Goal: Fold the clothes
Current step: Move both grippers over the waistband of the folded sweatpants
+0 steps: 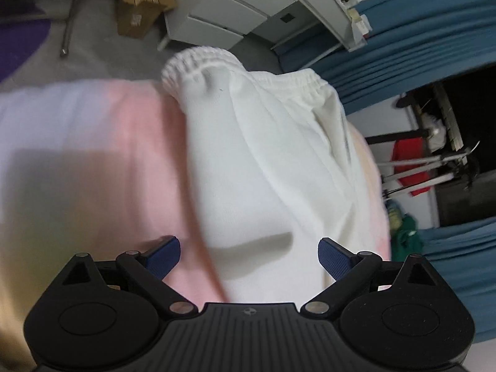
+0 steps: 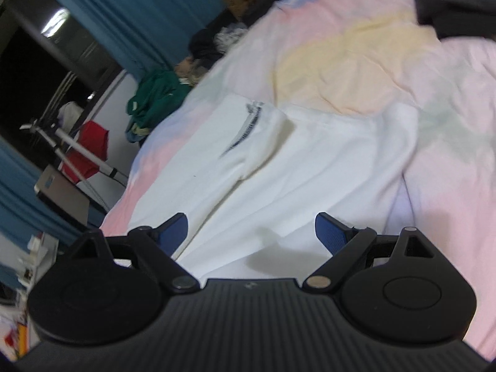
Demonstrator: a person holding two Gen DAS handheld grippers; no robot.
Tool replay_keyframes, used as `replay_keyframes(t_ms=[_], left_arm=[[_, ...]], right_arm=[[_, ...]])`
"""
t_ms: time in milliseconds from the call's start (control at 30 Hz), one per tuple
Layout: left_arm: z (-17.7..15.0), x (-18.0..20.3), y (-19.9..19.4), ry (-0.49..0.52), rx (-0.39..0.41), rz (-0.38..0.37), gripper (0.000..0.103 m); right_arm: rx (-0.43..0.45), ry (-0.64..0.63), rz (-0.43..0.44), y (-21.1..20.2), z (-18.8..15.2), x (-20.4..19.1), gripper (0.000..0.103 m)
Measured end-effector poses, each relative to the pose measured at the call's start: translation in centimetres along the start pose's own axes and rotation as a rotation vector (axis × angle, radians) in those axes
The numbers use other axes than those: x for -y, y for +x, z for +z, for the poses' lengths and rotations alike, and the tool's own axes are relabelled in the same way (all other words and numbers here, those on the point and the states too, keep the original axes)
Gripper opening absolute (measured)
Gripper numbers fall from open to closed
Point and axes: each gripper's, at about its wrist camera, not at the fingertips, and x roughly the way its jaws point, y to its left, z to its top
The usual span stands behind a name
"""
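Pastel bedding in pink, pale yellow and soft blue covers the bed where a pair of white trousers lies spread, its gathered elastic waistband reaching the far edge of the mattress in the left wrist view. From the right wrist camera the same white garment shows a dark-edged zip pocket and a long crease running down one leg. Both tools hang above the cloth, each tilted downward. The left gripper has its blue-padded jaws spread wide with the trousers below and between them, the pads apparently not pressing the fabric, though blur makes contact hard to judge. The right gripper likewise stands with its jaws spread apart over the white fabric, nothing pinched. Beyond the bed, teal curtains frame a dark window, a cardboard box sits on the grey floor beside a white cabinet, and a red cloth hangs on a metal stand near a heap of green clothing.
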Motion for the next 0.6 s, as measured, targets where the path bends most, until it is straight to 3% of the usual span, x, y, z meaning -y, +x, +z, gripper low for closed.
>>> replay_keyframes(t_ms=[67,233,600], left_arm=[[0.2,-0.1,0.6,-0.023,-0.003,-0.038,0.087],[0.7,0.4,2.1,-0.052,0.0,-0.068,0.083],[3.0,2.6,4.3,-0.049,-0.084,0.004,0.076]], right_arm=[[-0.022,0.007,-0.001,0.4,-0.2,0.1,0.09],[-0.046,-0.01,0.003,0.7,-0.6,-0.3,0.09],[-0.083,0.04,0.009,1.0,-0.2,0.7,0.09]])
